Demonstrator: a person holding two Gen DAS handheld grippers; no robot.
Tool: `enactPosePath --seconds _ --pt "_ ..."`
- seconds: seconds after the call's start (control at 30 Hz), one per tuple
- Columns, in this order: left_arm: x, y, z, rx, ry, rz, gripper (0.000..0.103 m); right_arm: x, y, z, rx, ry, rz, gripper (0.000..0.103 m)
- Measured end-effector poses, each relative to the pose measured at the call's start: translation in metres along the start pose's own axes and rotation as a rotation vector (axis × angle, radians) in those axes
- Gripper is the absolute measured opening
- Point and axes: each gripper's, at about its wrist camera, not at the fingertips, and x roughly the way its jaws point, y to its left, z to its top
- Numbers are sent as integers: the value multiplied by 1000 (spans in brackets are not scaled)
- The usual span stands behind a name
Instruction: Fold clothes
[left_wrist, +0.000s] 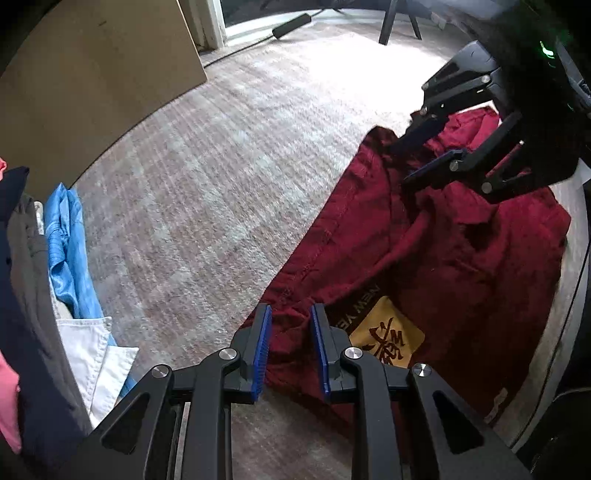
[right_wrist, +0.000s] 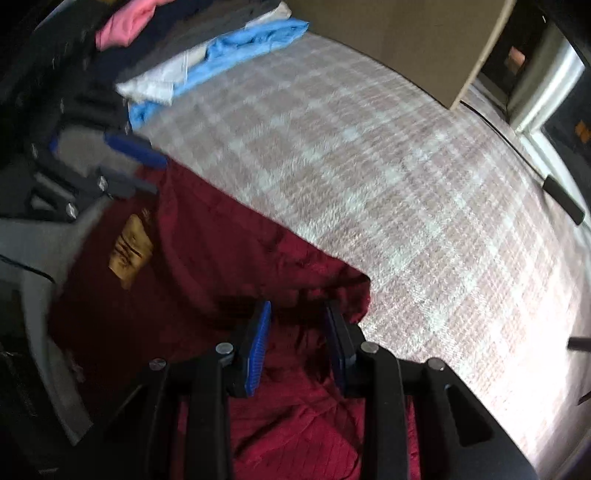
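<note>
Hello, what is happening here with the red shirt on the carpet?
A person is folding clothes with two hand-held grippers. A dark red shirt with a yellow print lies crumpled on the checked carpet. The left gripper is at one edge of the shirt and the right gripper at another part, each with fabric between slightly parted jaws. A pile of other clothes lies nearby on the carpet.

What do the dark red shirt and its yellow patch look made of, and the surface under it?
Dark red shirt: matte woven cloth, likely cotton; soft creases, stitched seam. Yellow patch: looks like a flat print rather than a sewn badge; it wrinkles with the cloth. Pale checked surface: fuzzy pile, probably a carpet or blanket.
</note>
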Motion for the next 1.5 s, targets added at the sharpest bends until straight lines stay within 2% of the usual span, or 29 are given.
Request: enactPosePath --seconds 0.07,0.1,0.13,0.17,0.4,0.5,0.57,0.63,0.73,0.8,0.83,0.9,1.0,1.07,1.17,1.23,1.3,1.37,1.4,1.43,1.5 --pt "2 -4 -1 27 1 13 19 1 5 0 -21 -9 -21 27" --pt "2 -4 -2 33 2 14 19 1 5 -1 -22 -12 -18 16" --pt "1 -5 -2 34 1 10 11 0 4 -1 -14 -13 -12 7" --pt "0 -4 -3 26 -2 8 4 0 2 -1 -4 -13 -6 6" --pt "-28 16 -10 -94 -87 5 3 -22 -29 -4 191 -118 68 6" --pt "-37 24 -18 -129 -101 2 3 -22 -52 -9 302 -116 145 6" --pt "-43 30 -23 -152 -110 0 3 -16 -57 -11 343 -115 166 6" --pt "-42 30 -27 -168 -89 14 3 -7 -57 -8 379 -118 196 9" --pt "-27 28 -23 -182 -37 38 9 -7 -54 -8 361 -100 131 12" --pt "-29 29 -23 -186 -35 60 12 -22 -55 -10 361 -146 150 14" --pt "-32 30 -24 -191 -39 72 15 -32 -57 -12 369 -177 160 23" --pt "-41 33 -27 -215 -47 97 21 -52 -62 -20 392 -234 157 34" --pt "-62 25 -40 -229 -62 99 21 -86 -74 -48 445 -284 146 34" --pt "-77 10 -54 -231 -64 74 22 -100 -72 -73 499 -291 119 34" --pt "-98 -17 -78 -233 -62 26 24 -114 -95 -137 575 -258 99 34" --pt "-91 -29 -81 -233 -57 -7 24 -120 -96 -185 653 -239 104 34" --pt "-90 -48 -91 -230 -46 -50 24 -118 -84 -224 698 -201 115 34" --pt "-86 -70 -98 -215 -35 -101 24 -114 -69 -256 728 -166 130 29" --pt "-85 -83 -102 -202 -34 -128 24 -110 -62 -266 733 -154 141 22" --pt "-83 -94 -106 -184 -31 -150 24 -107 -54 -276 738 -143 153 20" --pt "-74 -113 -109 -134 -25 -173 24 -105 -39 -285 716 -123 107 20"
